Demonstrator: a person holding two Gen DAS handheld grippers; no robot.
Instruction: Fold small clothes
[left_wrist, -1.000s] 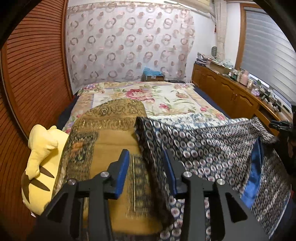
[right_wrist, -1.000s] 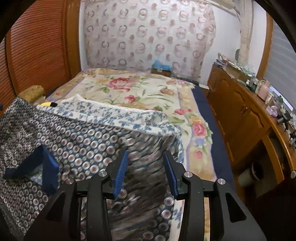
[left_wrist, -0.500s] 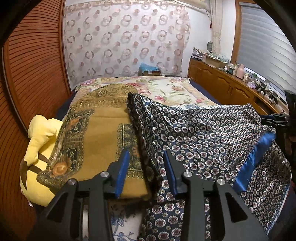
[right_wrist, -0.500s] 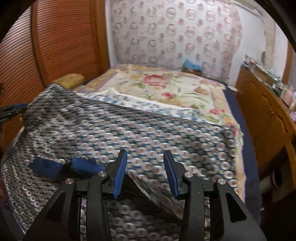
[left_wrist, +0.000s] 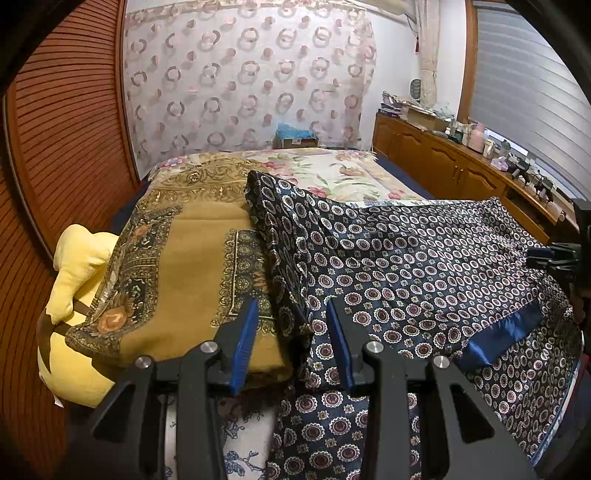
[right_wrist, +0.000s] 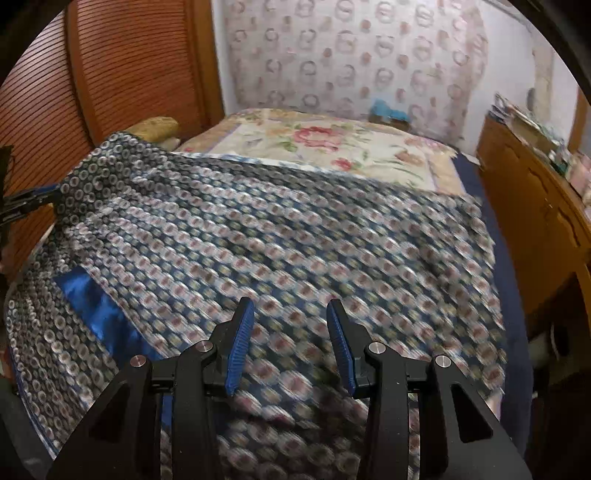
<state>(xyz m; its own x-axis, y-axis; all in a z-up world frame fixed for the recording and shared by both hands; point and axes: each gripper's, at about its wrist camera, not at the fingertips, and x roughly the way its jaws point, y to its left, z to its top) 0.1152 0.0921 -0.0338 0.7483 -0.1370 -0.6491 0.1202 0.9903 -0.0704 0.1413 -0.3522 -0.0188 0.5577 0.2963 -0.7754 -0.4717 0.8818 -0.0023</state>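
Observation:
A dark blue garment with a ring pattern lies spread across the near part of the bed, with a plain blue satin band showing. It also fills the right wrist view, blurred. My left gripper is open, with the garment's left edge fold rising between its fingers. My right gripper is open just above the cloth and holds nothing. The right gripper also shows at the right edge of the left wrist view, and the left gripper shows at the left edge of the right wrist view.
A mustard patterned cloth lies left of the garment, over a yellow plush toy. The floral bedspread stretches beyond. A wooden slatted wall is on the left, and a cluttered wooden sideboard on the right.
The garment has been carried forward and laid down flat on the bed. Both grippers have come lower and nearer to the cloth. The right wrist view has swung left.

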